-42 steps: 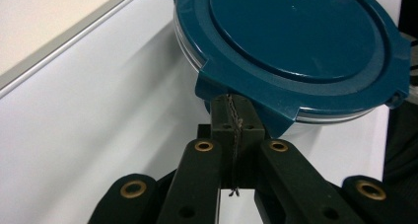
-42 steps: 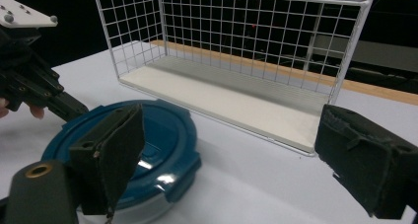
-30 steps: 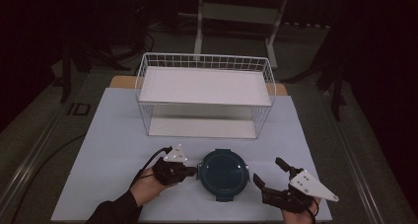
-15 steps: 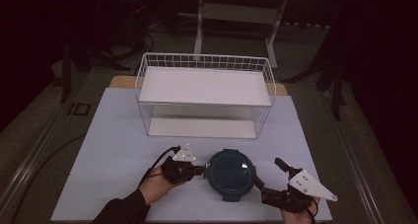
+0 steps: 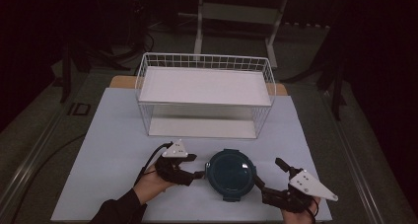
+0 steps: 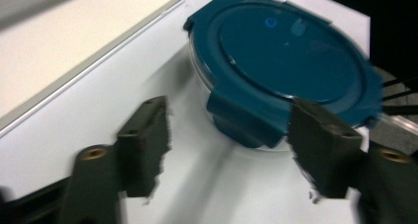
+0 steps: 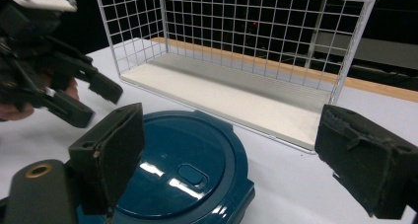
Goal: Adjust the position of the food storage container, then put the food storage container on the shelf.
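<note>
My left claw [image 5: 199, 174], jaws just opened and empty, sits beside the round blue-lidded container [image 5: 230, 173] near the table's front edge. My right claw [image 7: 231, 169] gapes wide; its view shows the wire basket [image 7: 246, 46] close behind.

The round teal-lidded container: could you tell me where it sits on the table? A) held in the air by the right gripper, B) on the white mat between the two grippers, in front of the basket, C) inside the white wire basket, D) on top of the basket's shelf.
B: the container rests on the mat, in front of the wire basket, with the left gripper and right gripper on either side.
</note>
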`<state>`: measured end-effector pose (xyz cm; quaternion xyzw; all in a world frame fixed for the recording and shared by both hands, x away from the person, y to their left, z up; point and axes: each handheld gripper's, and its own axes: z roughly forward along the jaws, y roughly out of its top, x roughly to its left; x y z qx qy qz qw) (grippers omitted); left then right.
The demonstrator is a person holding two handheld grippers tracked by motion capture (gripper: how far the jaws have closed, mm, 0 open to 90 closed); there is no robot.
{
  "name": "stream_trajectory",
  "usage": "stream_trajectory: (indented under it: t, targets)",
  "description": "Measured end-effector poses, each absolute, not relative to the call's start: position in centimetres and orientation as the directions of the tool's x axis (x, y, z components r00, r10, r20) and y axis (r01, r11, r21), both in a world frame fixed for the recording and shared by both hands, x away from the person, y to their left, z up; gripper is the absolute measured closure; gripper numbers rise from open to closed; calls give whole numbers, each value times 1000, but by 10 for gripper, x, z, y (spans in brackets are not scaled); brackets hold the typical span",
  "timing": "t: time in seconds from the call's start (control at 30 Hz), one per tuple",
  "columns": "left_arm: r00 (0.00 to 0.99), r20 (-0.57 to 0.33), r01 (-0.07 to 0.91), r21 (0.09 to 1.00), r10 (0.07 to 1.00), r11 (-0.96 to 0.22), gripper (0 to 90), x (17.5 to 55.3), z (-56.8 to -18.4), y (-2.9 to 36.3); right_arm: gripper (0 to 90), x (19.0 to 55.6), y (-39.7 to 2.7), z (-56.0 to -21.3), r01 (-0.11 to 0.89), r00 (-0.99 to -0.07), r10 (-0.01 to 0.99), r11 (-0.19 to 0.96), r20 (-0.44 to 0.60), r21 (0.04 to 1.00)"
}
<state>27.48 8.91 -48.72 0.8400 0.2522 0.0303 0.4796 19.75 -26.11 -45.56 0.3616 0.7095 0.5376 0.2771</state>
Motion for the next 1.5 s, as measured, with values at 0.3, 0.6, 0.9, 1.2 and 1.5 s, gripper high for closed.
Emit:
stream_trajectory:
  t: [0.3,0.6,0.9,1.2,1.5]
  targets:
    - [851,-284,456,816,441,-354,19,264,-465,84,127,196,-256,-453,191,-609,793,181,-28,965]
    - [822,-339,502,811,459,-301,25,268,-455,81,128,197,-257,-447,192,-627,779,169,-12,967]
    - [725,-457,640,724,516,-258,37,291,-470,74,158,202,-252,-442,167,-666,744,221,-56,961]
    - [552,-636,822,524,539,-224,50,308,-505,73,114,203,-256,-446,197,-663,748,206,-25,959]
    - [410,-751,912,355,517,-208,208,313,-515,71,100,200,-250,-445,203,-681,732,210,-16,956]
